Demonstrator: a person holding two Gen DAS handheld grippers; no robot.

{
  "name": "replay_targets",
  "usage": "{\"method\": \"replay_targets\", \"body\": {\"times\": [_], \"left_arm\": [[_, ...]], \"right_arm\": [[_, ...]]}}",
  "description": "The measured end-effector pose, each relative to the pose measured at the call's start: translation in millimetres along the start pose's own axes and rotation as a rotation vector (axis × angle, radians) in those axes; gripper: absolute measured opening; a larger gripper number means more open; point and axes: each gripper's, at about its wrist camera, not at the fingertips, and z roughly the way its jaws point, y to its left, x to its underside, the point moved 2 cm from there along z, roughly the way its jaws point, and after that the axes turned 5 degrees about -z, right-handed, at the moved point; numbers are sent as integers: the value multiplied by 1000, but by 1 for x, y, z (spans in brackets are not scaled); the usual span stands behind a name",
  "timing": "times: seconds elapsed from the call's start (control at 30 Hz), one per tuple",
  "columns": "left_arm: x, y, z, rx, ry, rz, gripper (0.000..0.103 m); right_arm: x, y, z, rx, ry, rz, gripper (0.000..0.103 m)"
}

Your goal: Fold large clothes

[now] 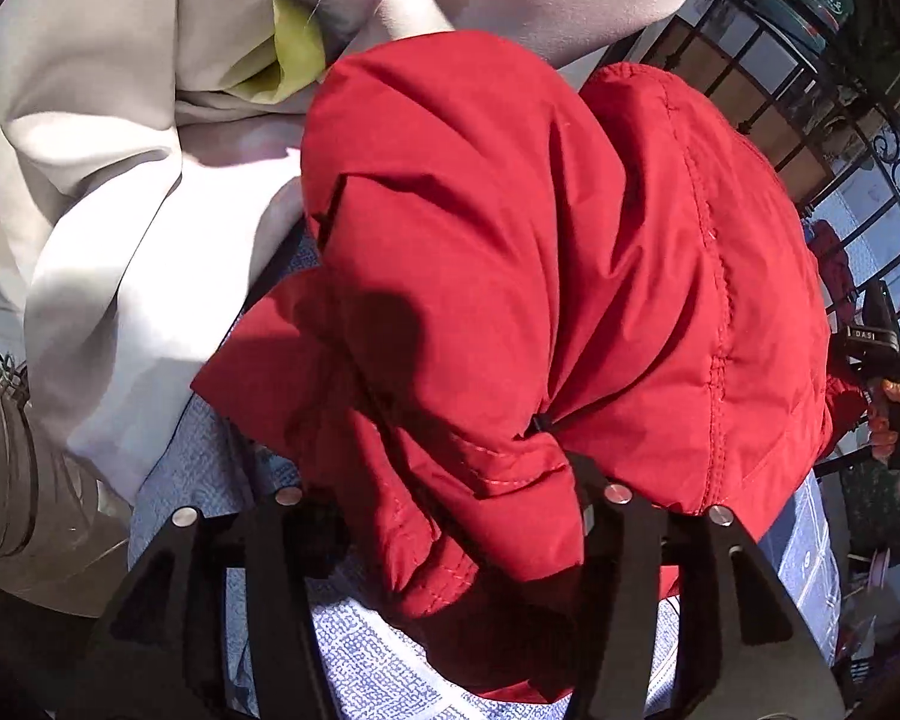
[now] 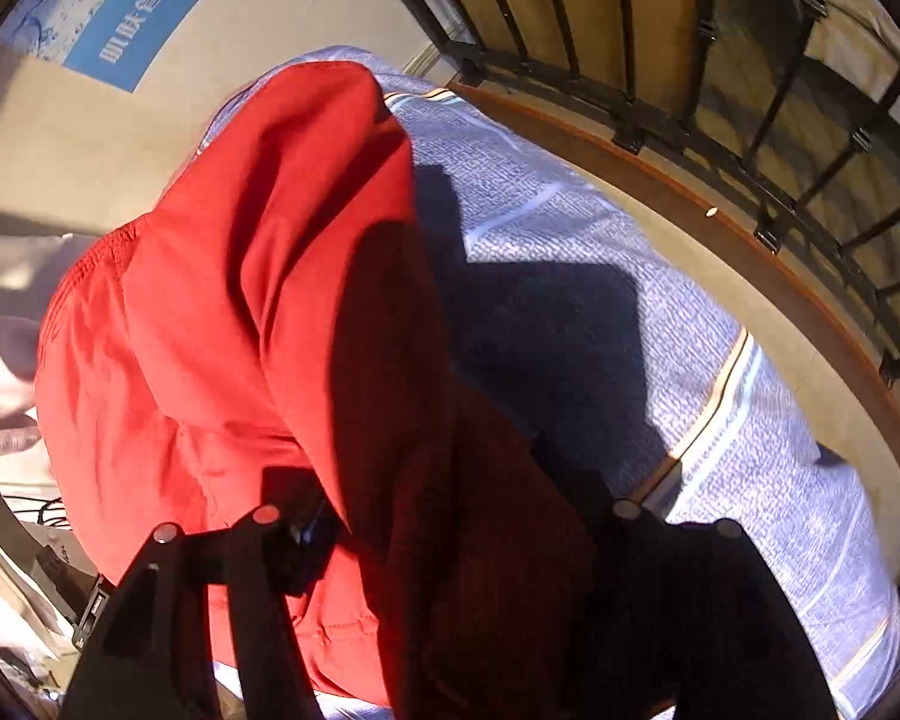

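A large red padded jacket (image 1: pixel 510 252) hangs bunched over the blue patterned bed cover (image 1: pixel 366 660). My left gripper (image 1: pixel 450 480) is shut on the red jacket; the cloth wraps over its fingertips and hides them. In the right wrist view the red jacket (image 2: pixel 240 300) drapes over my right gripper (image 2: pixel 450 516), which is shut on the jacket's fabric, its tips buried in the cloth. The right gripper also shows at the right edge of the left wrist view (image 1: pixel 882 348), held by a hand.
A heap of cream and pale pink cloth (image 1: pixel 120 180) with a yellow-green piece (image 1: pixel 297 48) lies left of the jacket. A black iron railing (image 2: pixel 750 138) and a wooden bed edge (image 2: pixel 750 252) run along the right. A blue poster (image 2: pixel 144 18) hangs on the wall.
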Motion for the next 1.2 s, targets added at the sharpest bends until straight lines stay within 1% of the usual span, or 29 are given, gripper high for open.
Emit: {"method": "replay_targets", "body": {"times": [0.07, 0.13, 0.17, 0.2, 0.23, 0.27, 0.3, 0.33, 0.37, 0.4, 0.43, 0.47, 0.5, 0.57, 0.6, 0.63, 0.7, 0.73, 0.77, 0.8, 0.83, 0.87, 0.9, 0.97, 1.03, 1.2], "left_arm": [[-4, 0, -3, 4, 35, -19, 56], [-5, -3, -18, 1, 56, -27, 56], [-6, -4, -28, 5, 61, -32, 56], [-5, 6, -41, 11, 67, -37, 56], [-6, 10, -48, 10, 73, -48, 57], [-7, 12, -58, 5, 69, -58, 60], [-7, 13, -76, -25, 35, -53, 62], [-8, 14, -94, -80, -14, -32, 64], [-7, 12, -111, -134, -59, -5, 69], [-7, 6, -127, -162, -104, 21, 72], [-9, -4, -138, -164, -151, 48, 79], [-11, -19, -146, -152, -193, 91, 84], [-12, -34, -146, -145, -210, 142, 85], [-18, -75, -126, -139, -206, 254, 87], [-21, -91, -112, -151, -209, 282, 87], [-25, -106, -97, -172, -209, 300, 87], [-33, -120, -58, -235, -152, 298, 87], [-36, -119, -39, -269, -120, 284, 87], [-37, -113, -23, -296, -96, 267, 88], [-37, -106, -9, -307, -68, 245, 90], [-38, -98, 1, -299, -44, 214, 97], [-39, -91, 7, -277, -35, 176, 99], [-36, -84, 11, -257, -33, 163, 99], [-35, -80, 19, -256, -24, 185, 99], [-35, -81, 23, -257, -24, 206, 99], [-42, -76, 32, -260, -5, 201, 99]], "right_arm": [[-3, 4, -14, 18, -16, 18, 62], [-4, 0, -42, 26, -83, 74, 65], [-2, -9, -59, 11, -136, 131, 71], [2, -15, -80, -9, -200, 195, 78], [9, -22, -98, 4, -256, 241, 81], [13, -20, -110, 23, -289, 241, 81], [22, -10, -125, 52, -319, 185, 81], [32, 7, -132, 85, -320, 100, 82], [43, 28, -133, 113, -310, 0, 84], [53, 47, -131, 128, -296, -87, 91], [65, 71, -122, 133, -275, -187, 94], [76, 92, -112, 134, -257, -270, 95], [84, 106, -101, 135, -248, -319, 95], [93, 130, -77, 137, -233, -383, 95], [94, 139, -61, 133, -216, -399, 95], [91, 142, -45, 140, -198, -392, 95], [82, 141, -18, 178, -154, -366, 95], [77, 137, -6, 194, -137, -345, 95], [71, 130, 5, 202, -120, -319, 97], [66, 122, 19, 177, -89, -284, 98], [63, 118, 27, 161, -72, -262, 99], [61, 117, 33, 163, -64, -261, 99], [60, 119, 37, 174, -64, -280, 99], [59, 121, 42, 187, -63, -304, 99], [54, 118, 49, 188, -44, -290, 99], [42, 119, 58, 210, -17, -261, 99]]}}
